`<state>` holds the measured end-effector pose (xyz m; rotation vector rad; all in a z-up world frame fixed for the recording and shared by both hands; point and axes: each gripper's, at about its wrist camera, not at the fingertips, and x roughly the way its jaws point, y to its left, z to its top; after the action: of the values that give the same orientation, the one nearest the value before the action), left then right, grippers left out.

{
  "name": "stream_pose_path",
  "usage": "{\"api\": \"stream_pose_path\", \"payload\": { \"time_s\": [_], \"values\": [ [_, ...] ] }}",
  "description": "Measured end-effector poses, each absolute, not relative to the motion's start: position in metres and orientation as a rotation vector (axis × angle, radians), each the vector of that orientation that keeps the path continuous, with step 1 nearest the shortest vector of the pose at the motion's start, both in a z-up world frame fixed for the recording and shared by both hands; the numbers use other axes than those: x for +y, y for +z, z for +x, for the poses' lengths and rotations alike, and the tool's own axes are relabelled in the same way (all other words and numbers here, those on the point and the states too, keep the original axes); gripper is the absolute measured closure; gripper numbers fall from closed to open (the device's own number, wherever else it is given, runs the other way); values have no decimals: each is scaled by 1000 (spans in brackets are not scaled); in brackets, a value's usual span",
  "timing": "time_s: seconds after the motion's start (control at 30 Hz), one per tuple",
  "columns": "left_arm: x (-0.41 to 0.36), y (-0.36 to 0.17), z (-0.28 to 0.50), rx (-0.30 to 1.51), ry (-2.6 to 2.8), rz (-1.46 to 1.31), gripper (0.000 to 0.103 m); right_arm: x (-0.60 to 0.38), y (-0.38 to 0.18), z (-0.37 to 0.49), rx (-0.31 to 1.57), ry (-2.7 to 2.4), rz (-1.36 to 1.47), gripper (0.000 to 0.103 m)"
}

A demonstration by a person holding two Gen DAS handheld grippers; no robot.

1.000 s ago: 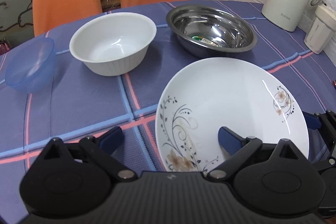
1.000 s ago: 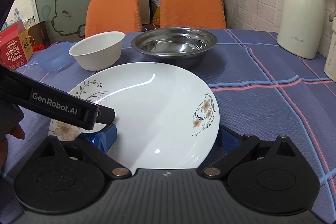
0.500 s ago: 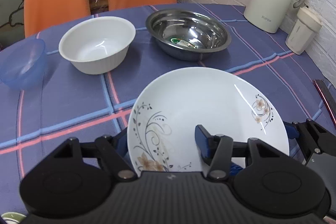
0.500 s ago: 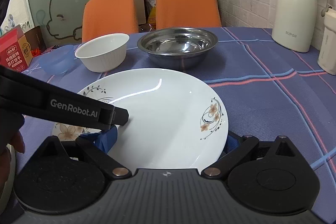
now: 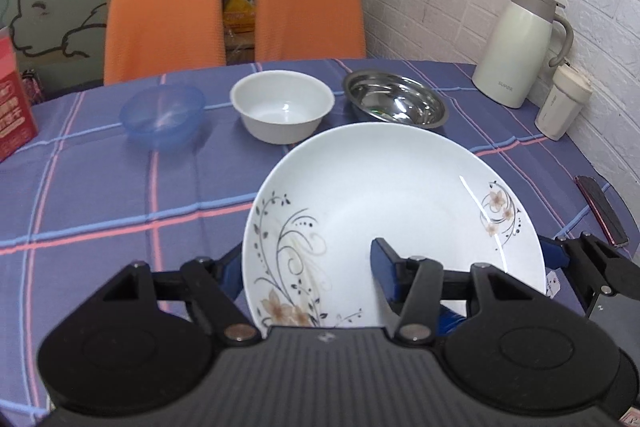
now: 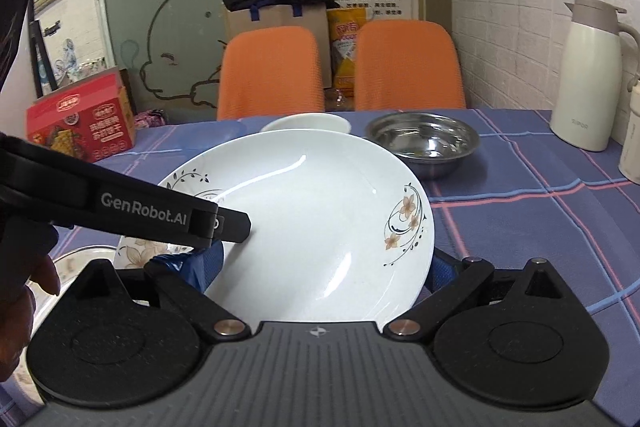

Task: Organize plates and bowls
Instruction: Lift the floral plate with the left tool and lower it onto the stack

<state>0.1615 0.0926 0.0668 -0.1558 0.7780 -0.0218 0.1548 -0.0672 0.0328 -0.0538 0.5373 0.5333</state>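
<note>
A white plate with floral print (image 5: 384, 195) (image 6: 320, 211) hangs tilted above the blue checked table. My left gripper (image 5: 308, 263) is shut on its near rim, one pad on top and one underneath. My right gripper (image 6: 324, 263) grips the plate's right side and appears at the plate's right edge as the right gripper (image 5: 580, 263) in the left wrist view. The left gripper's black finger (image 6: 160, 215) crosses the plate in the right wrist view. Beyond stand a blue translucent bowl (image 5: 162, 117), a white bowl (image 5: 282, 111) and a steel bowl (image 5: 396, 103) (image 6: 424, 141).
A cream thermos jug (image 5: 516, 51) and a lidded cup (image 5: 562, 107) stand at the right by the brick wall. A red box (image 6: 80, 123) sits at the left, a dark flat object (image 5: 600, 211) near the right edge. Two orange chairs (image 5: 236, 19) stand behind. A hand (image 6: 24, 287) shows low left.
Both grippers have raised the plate off the table and drawn it back; the bowls now look farther away. The left gripper's fingers closed onto the plate.
</note>
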Motion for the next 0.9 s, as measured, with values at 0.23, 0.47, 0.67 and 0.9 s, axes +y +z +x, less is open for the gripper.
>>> {"api": "stream_pose_path", "payload": {
  "time_s": [0.23,0.47,0.67,0.9],
  "values": [
    [147,62,87,773,129,-190,50,-16,27,111,571,691,-60,15],
    [187,43,41,765,227,-274,49,21,18,77,589,780,-124,15],
    [191,30,33,753,221,-264,47,31,5,71,608,765,-166,14],
    [192,26,34,732,190,-268,33,28,-3,81,656,783,-142,16]
  ]
}}
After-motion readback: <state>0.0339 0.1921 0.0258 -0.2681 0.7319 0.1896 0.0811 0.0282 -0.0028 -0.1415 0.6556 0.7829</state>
